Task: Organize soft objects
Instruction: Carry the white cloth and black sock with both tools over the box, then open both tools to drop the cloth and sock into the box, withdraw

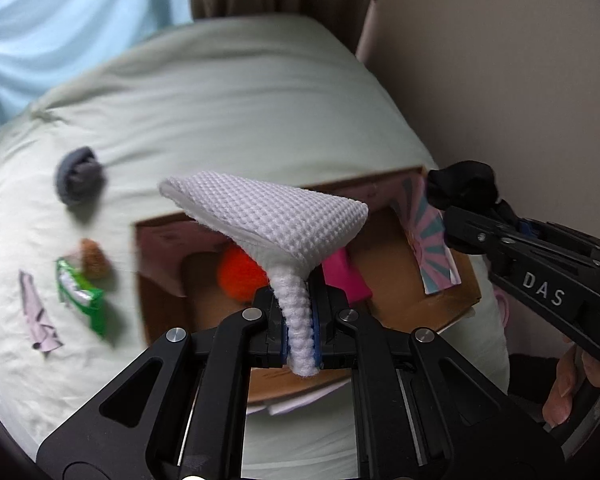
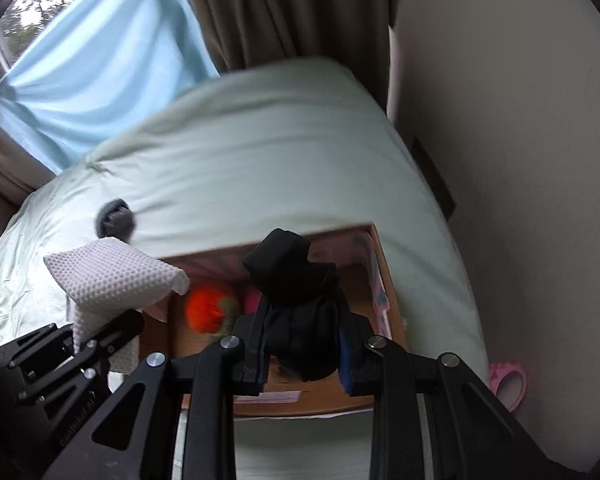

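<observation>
The white waffle-weave cloth (image 1: 268,220) is pinched in the left tongs (image 1: 300,320), held above the near left part of the open cardboard box (image 1: 452,296). The right tongs (image 2: 300,344) grip a black sock bundle (image 2: 296,300) over the box's right half. Inside lie an orange pom-pom (image 2: 204,308) and a pink item (image 1: 346,276), with bare floor toward the right wall. The box sits on a pale green duvet (image 1: 240,100) near the bed's right edge. Left of it, well apart, lie a grey sock roll (image 1: 78,176), a green wrapper (image 1: 82,292) and a lilac scrap (image 1: 38,312).
</observation>
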`<state>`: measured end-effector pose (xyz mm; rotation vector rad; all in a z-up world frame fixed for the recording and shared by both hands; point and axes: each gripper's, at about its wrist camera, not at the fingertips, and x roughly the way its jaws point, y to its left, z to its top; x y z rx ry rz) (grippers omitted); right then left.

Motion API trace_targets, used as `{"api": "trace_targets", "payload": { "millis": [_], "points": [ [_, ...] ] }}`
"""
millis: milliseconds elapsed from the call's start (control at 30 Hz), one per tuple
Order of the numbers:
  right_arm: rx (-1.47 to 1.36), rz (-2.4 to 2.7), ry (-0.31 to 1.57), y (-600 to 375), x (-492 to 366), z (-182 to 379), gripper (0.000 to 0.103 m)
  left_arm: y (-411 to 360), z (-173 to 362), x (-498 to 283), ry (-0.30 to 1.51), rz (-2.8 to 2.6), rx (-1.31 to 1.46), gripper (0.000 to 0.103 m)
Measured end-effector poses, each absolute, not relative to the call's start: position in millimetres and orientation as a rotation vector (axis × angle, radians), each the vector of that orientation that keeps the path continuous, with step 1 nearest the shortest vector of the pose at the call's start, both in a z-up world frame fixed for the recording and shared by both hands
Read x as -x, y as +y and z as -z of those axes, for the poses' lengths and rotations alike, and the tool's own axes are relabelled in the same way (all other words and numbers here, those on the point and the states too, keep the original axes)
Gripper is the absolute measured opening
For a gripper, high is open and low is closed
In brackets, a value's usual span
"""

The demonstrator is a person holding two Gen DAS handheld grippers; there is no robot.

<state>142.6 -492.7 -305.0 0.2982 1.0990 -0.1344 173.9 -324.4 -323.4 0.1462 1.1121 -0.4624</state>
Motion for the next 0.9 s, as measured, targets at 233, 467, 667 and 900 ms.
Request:
{"api": "trace_targets", "payload": {
  "millis": [233, 467, 667, 900],
  "points": [
    [-0.364, 0.095, 1.223, -516.9, -166.9, 356.6, 0.024, -351.4, 374.6, -194.3, 1.245, 0.440, -0.197, 0.007],
    [-0.450, 0.100, 1.223, -521.3, -179.7, 370.8, 0.091, -355.1, 375.2, -199.8, 1.262, 0.449, -0.272, 0.083],
    [-0.479, 0.063, 1.198, -517.3, -179.8, 370.4, 0.103, -339.6, 379.2, -199.2, 1.252, 0.400, -0.312, 0.103],
    [-0.507, 0.065, 1.194, -516.9, -170.3, 366.9, 0.103, -326.2, 367.5, -196.7, 1.240, 0.406, -0.269, 0.103]
  ]
}}
